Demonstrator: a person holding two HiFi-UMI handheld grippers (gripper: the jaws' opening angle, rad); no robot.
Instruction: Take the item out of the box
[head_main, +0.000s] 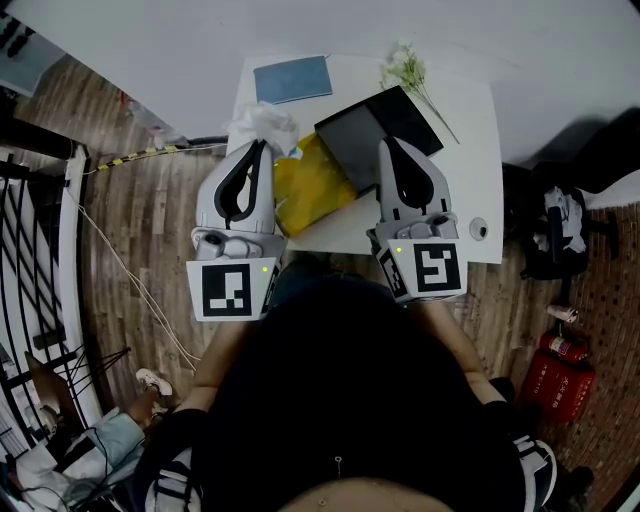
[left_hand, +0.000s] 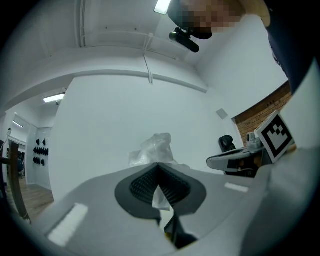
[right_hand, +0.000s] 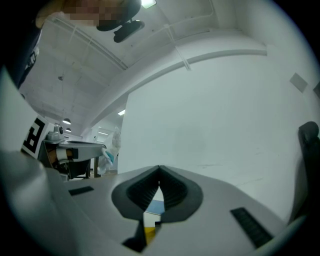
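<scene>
On the white table (head_main: 470, 150) lies a flat black box (head_main: 375, 130), tilted, with a yellow item (head_main: 310, 185) beside and partly under its near left edge. A crumpled clear plastic wrap (head_main: 262, 122) sits at the table's left side. My left gripper (head_main: 263, 143) reaches it and is shut on the wrap (left_hand: 155, 147), which sticks up past the closed tips (left_hand: 158, 164). Over the box's near edge my right gripper (head_main: 384, 141) is shut with nothing in it (right_hand: 159, 167). Both gripper views look up at the white wall.
A blue notebook (head_main: 292, 78) and a sprig of flowers (head_main: 410, 68) lie at the table's far side, a small round object (head_main: 478, 228) near its right front. On the wooden floor are a black bag (head_main: 560, 235), a red fire extinguisher (head_main: 560, 375), cables and a railing (head_main: 40, 230).
</scene>
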